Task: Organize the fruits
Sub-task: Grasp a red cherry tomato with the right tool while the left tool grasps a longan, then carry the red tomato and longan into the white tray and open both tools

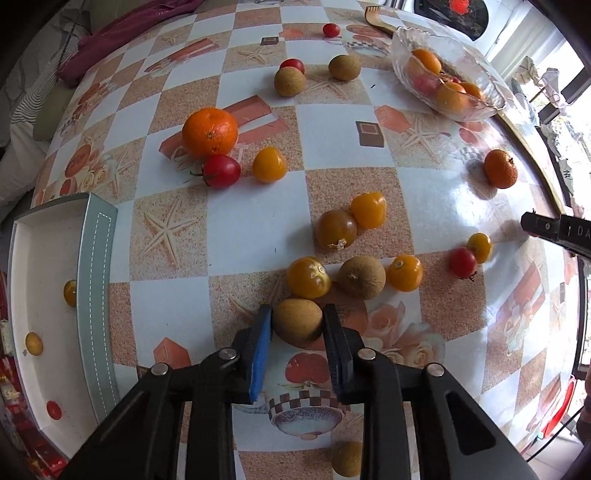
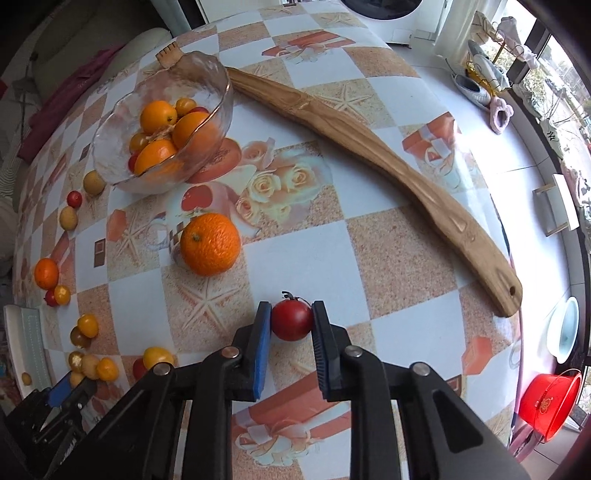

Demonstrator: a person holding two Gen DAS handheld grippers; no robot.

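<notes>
Left gripper (image 1: 297, 317) clamps a brown longan (image 1: 297, 319), lower centre; right gripper (image 2: 291, 320) clamps a red cherry tomato (image 2: 291, 319) on the table (image 2: 406, 258).

Table (image 2: 388, 243): covered by a glossy checked oilcloth (image 1: 258, 229), white and sandy-orange squares printed with starfish, roses and gift boxes. Strong glare on the cloth toward the window side.

Windows (image 2: 565, 74): along the right edge of both views, bright daylight, overexposed.

Sill or ledge (image 2: 517, 147) below the windows: white, with slippers (image 2: 476, 88) lying on it.

Floor level, right wrist view: a red bucket (image 2: 550, 402) and a white basin (image 2: 565, 328) beside the table.

Far side: a white appliance (image 2: 384, 11) beyond the table edge. Left side: pale cushions (image 1: 51, 114) and a maroon cloth (image 1: 122, 40), dimly lit.
</notes>
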